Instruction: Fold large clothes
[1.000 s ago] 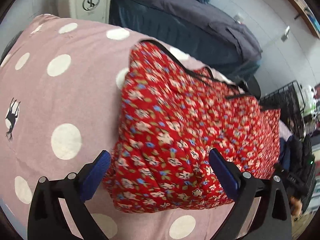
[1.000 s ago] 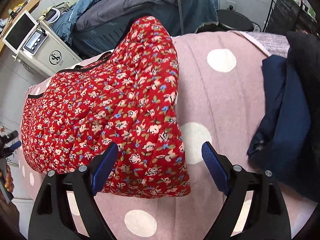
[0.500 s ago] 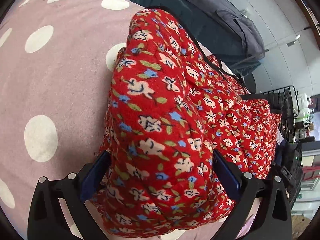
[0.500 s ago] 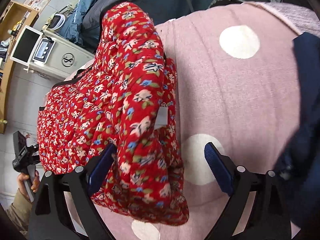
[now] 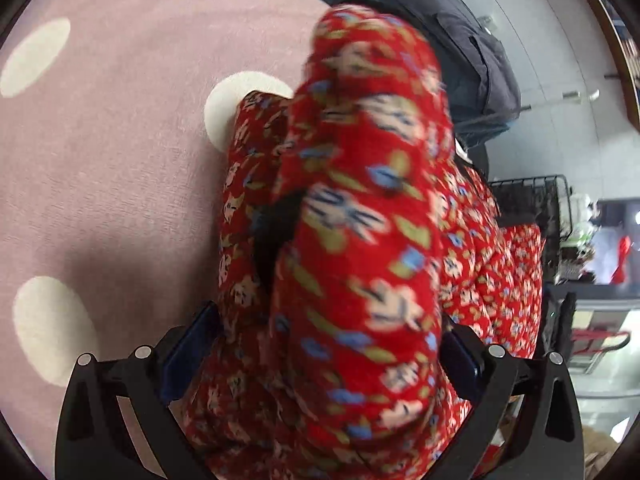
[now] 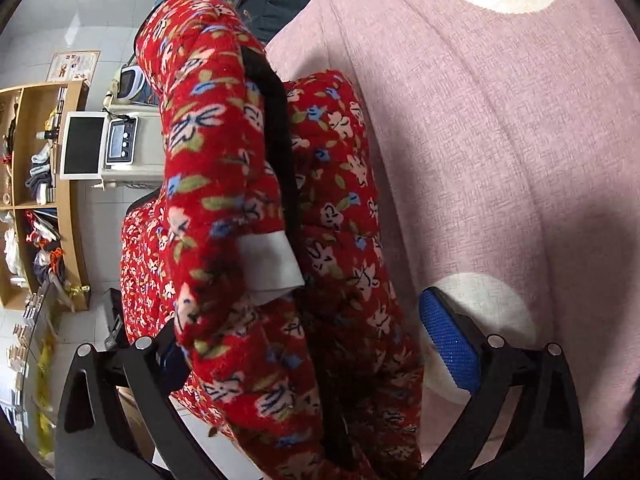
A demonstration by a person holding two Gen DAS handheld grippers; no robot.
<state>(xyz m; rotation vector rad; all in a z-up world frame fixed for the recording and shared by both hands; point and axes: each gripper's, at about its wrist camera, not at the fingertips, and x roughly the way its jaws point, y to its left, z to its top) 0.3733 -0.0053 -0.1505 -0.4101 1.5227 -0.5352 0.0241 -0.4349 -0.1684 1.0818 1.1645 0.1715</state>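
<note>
garment [image 5: 360, 240], red floral quilted, bunched on pink dotted cover [image 5: 120, 160]. left gripper [image 5: 320, 356] straddles a thick fold, pinch uncertain. right gripper [image 6: 320, 344] jaws opening, cloth between, far pad clear. best: bite both layers evenly before lifting.

**A lived-in workroom, part home, part data-collection space**

A pink polka-dot cloth [image 6: 500, 128] covers the tabletop. Wooden shelves [image 6: 44, 200] stuffed with oddments stand by a white-tiled wall, beside a white machine [image 6: 132, 152] with a screen; a black wire rack [image 5: 536, 216] and piled dark bedding [image 5: 472, 48] sit nearby.
</note>
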